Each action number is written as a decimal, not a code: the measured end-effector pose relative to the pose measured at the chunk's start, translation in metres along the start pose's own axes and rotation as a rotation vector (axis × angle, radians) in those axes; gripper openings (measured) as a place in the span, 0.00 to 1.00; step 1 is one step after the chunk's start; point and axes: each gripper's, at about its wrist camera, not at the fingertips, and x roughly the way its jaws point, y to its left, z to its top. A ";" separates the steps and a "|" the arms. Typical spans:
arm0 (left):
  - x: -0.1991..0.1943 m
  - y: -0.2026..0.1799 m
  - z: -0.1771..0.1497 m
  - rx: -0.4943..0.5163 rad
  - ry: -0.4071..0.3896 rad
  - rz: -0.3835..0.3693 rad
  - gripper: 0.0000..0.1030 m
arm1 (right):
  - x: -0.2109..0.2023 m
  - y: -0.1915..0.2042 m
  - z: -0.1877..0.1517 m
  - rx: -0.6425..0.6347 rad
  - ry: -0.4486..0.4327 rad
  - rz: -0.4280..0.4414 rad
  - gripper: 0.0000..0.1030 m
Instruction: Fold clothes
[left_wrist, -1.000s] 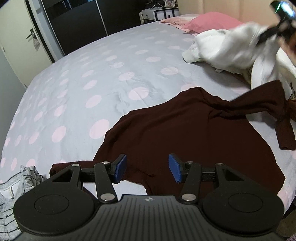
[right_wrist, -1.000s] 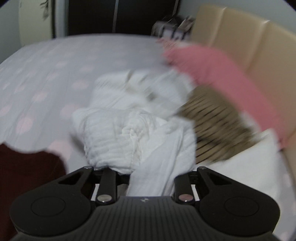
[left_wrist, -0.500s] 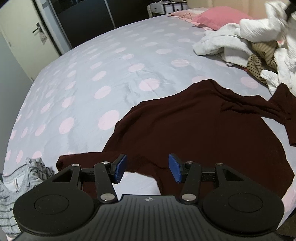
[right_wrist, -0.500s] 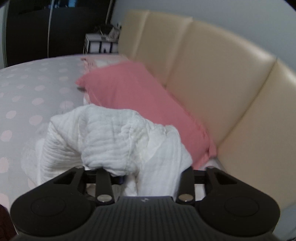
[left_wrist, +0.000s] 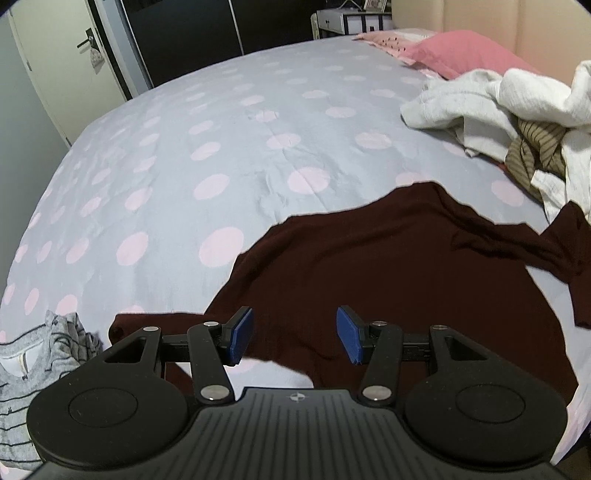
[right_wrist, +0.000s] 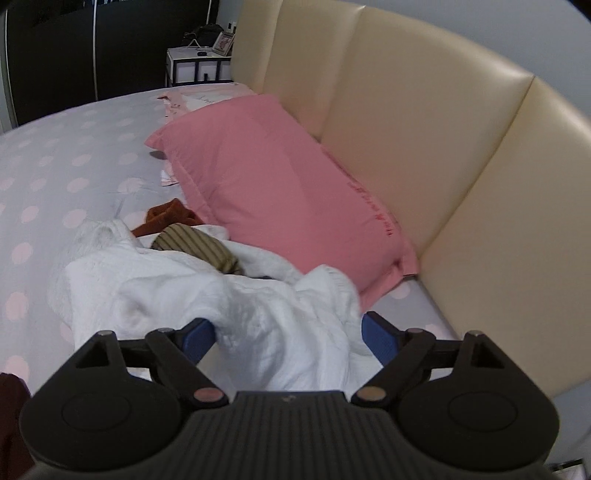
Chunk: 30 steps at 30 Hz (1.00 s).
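A dark maroon top lies spread on the polka-dot bedspread, one sleeve trailing to the right. My left gripper hovers open over its near hem, nothing between the blue pads. In the right wrist view my right gripper has its jaws opening above a heap of white garments. The white cloth bulges up between the fingers, and the right pad stands clear of it. A brown striped garment is tucked into that heap. The same heap sits at the right of the left wrist view.
A pink pillow leans against the cream padded headboard. An orange-brown cloth lies beside the pillow. A grey striped garment sits at the bed's near left edge. A white nightstand and dark wardrobe doors stand beyond the bed.
My right gripper lifted the white garment, carried it toward the headboard and spread its jaws; the cloth now rests on the heap. My left gripper shifted slightly, still open over the maroon top.
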 end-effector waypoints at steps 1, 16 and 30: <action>0.000 0.000 0.002 -0.001 -0.005 -0.004 0.47 | -0.005 0.000 0.001 -0.002 -0.008 0.006 0.84; 0.047 0.057 0.000 -0.100 0.035 0.008 0.47 | -0.037 0.148 -0.074 -0.250 0.019 0.478 0.82; 0.129 0.105 0.004 -0.191 0.056 -0.021 0.47 | 0.062 0.307 -0.174 -0.338 0.233 0.771 0.61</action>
